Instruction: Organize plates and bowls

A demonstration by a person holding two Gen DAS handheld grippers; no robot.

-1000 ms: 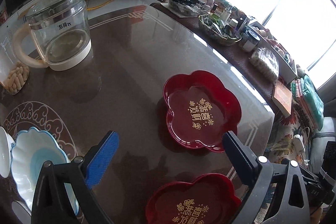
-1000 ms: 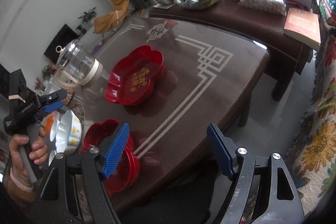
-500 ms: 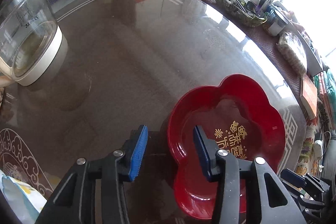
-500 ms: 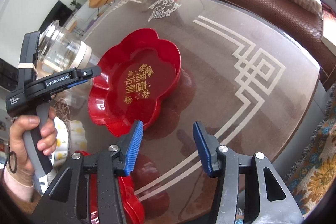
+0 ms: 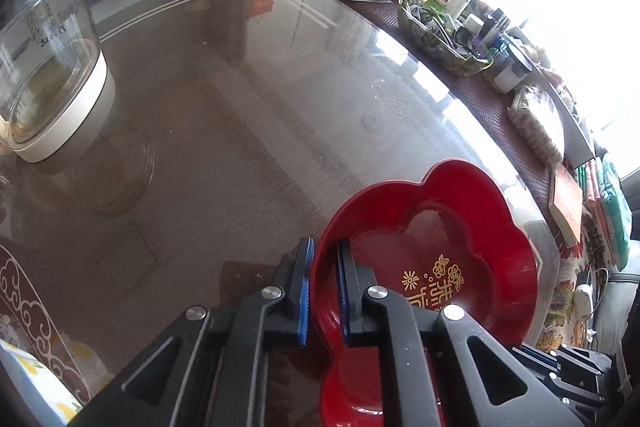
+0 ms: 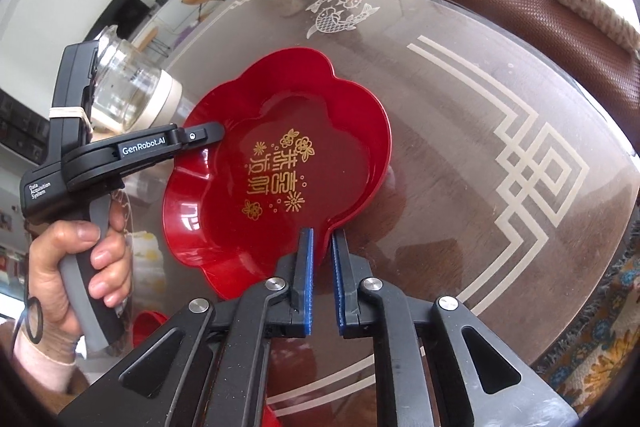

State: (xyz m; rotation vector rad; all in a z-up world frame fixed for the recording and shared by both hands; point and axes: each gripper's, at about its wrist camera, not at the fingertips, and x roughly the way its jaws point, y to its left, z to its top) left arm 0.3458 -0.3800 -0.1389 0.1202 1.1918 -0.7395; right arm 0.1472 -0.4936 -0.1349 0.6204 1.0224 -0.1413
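A glossy red plate (image 6: 276, 171), flower-shaped with a scalloped rim and gold characters and blossoms printed in its well, lies on the worktop (image 6: 460, 131), a dark brown top under a reflective glass sheet with pale line patterns and two etched fish. The plate sits toward the near side of the top. Its rim is gripped at two places: the left claw (image 5: 325, 287) has just been closing and is clamped narrowly on one lobe, one blue ribbed pad outside the wall and one inside; the right claw (image 6: 322, 279) has likewise just been closing and is pinched on the rim at a notch between two lobes. The left claw is seen in the right wrist view as a black body held by a hand (image 6: 76, 275).

Beyond the plate a wide stretch of bare glass is open as far as the far edge. A glass kettle (image 5: 48, 67) on a white base stands well apart at the left. A second red dish (image 6: 150, 325) is partly seen near the hand, and a pale dish with yellow marks (image 5: 36, 383) at the lower left corner. The adjoining woven-topped side surface is crowded with two trays of small items, jars and a book (image 5: 566, 203).
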